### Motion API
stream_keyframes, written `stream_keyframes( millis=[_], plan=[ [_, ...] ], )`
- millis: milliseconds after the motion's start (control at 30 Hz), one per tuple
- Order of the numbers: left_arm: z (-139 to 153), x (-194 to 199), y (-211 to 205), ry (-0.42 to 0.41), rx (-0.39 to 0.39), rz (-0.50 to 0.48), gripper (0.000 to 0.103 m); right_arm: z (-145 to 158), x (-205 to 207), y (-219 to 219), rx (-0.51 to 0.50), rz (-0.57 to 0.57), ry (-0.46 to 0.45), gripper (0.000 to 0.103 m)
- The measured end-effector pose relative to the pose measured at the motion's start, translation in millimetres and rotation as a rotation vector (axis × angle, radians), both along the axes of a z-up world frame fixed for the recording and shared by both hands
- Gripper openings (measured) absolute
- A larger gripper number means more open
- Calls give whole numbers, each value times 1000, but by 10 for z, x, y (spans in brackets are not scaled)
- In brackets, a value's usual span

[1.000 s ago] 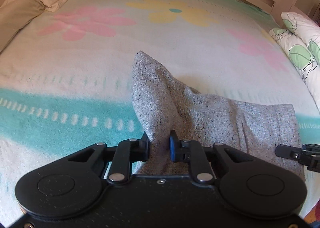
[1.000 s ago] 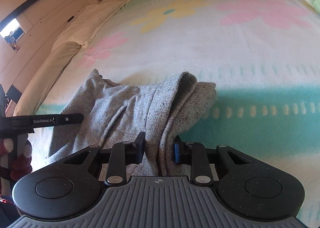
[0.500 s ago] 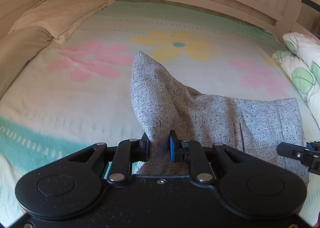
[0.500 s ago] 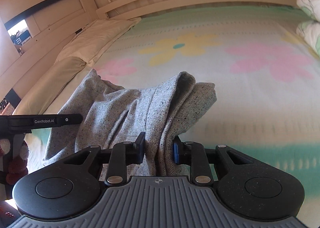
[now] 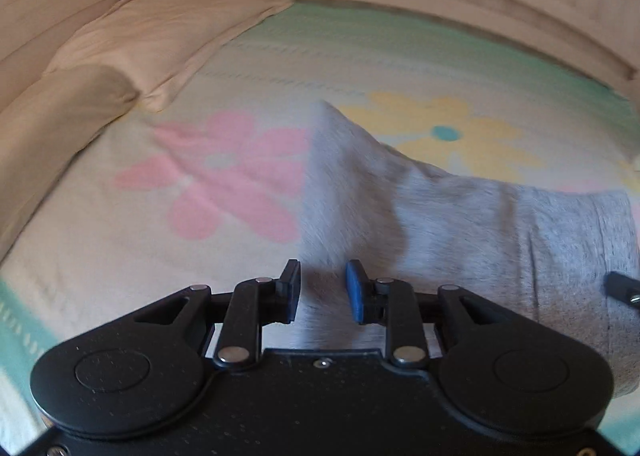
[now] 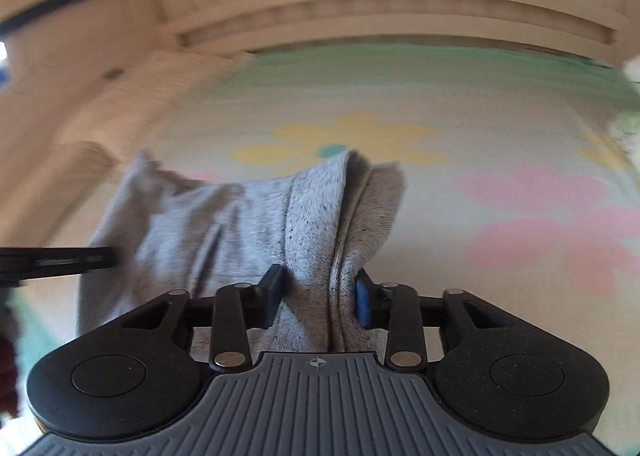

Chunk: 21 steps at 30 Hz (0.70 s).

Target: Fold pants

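1. The left gripper (image 5: 322,292) sits at the lower centre of the left wrist view with its jaws nearly together, pinching a bunched edge of the grey pants (image 5: 460,224). From the jaws the cloth rises to a peak above them, then runs off toward the right edge of the frame.

2. The right gripper (image 6: 318,298) fills the lower centre of the right wrist view. Its jaws stand a little wider, clamped on a thick roll of several layers with a seam showing, so it holds the pants (image 6: 240,232) too. From there the fabric spreads toward the left of the frame.

3. The pants hang stretched between the two grippers, their long axis running from one gripper to the other. Each gripper holds one end, so neither is nearer. The right gripper's tip shows at the right edge of the left wrist view, against the cloth.

4. The pants are a speckled grey knit, soft and limp, creased in long folds. They appear lifted above the bed (image 5: 120,240), whose blanket carries pink and yellow flowers.

5. Beyond lie pillows (image 5: 152,36) at the upper left and a wooden bed rail (image 6: 400,12) across the top.

6. Both views are blurred, so fine detail is unclear.
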State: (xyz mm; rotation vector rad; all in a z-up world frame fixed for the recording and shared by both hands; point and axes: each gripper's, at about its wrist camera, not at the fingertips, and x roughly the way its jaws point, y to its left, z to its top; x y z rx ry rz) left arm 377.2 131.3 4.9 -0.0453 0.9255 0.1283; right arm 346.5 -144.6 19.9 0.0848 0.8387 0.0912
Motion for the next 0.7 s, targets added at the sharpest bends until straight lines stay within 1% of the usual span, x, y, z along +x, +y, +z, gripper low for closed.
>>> stream_keyframes(
  millis=[33, 67, 133, 233, 333, 367, 433, 500, 567, 667, 700],
  plan=[
    [-31, -8, 31, 2, 10, 18, 36, -30, -9, -1, -22, -13, -15, 35],
    [-38, -31, 60, 6, 1, 30, 36, -38, -41, -12, -11, -14, -21, 35],
    [-4, -116, 98, 6, -30, 38, 36, -13, -141, -54, 44, -18, -14, 35],
    [188, -283, 49, -16, -23, 33, 36, 110, -343, -68, 65, -9, -26, 35],
    [476, -490, -65, -62, -31, 14, 36, 297, -394, -27, 88, 8, -39, 35],
    [571, -547, -106, -84, -28, 6, 37, 350, -463, 4, 89, 15, -41, 35],
    [719, -745, -193, -127, -17, -6, 48, 440, -551, 59, 81, 34, -41, 35],
    [825, -943, -301, -159, 10, -16, 53, 504, -724, 82, 64, 50, -44, 35],
    [876, -1110, -376, -174, 24, -23, 53, 538, -873, 122, 51, 64, -45, 35],
    [904, -1301, -475, -174, 15, -46, 54, 572, -1075, 152, 44, 60, -41, 35],
    [908, -1351, -514, -175, 19, -56, 56, 577, -1127, 155, 46, 61, -42, 35]
  ],
)
